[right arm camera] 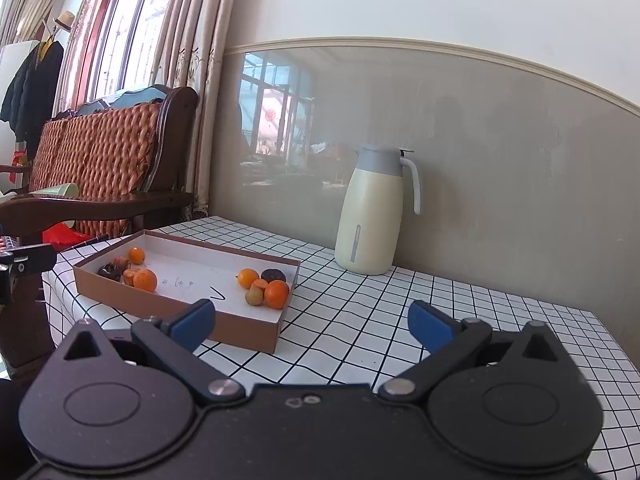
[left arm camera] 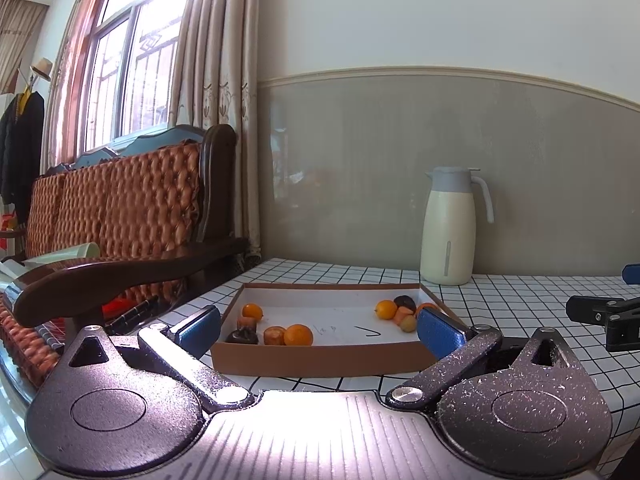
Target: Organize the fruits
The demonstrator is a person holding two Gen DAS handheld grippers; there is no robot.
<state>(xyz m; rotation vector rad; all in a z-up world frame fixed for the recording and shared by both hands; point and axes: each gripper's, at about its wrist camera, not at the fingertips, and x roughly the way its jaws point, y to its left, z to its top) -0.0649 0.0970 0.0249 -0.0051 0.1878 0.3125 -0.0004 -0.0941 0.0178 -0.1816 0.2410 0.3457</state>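
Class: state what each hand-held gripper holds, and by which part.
Nothing. The left hand-held gripper and the right hand-held gripper both stand open and empty.

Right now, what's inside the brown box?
The box holds two small piles of fruit: oranges and darker pieces at each end, with pen marks on the white floor between. Whatever lies under each pile is hidden.
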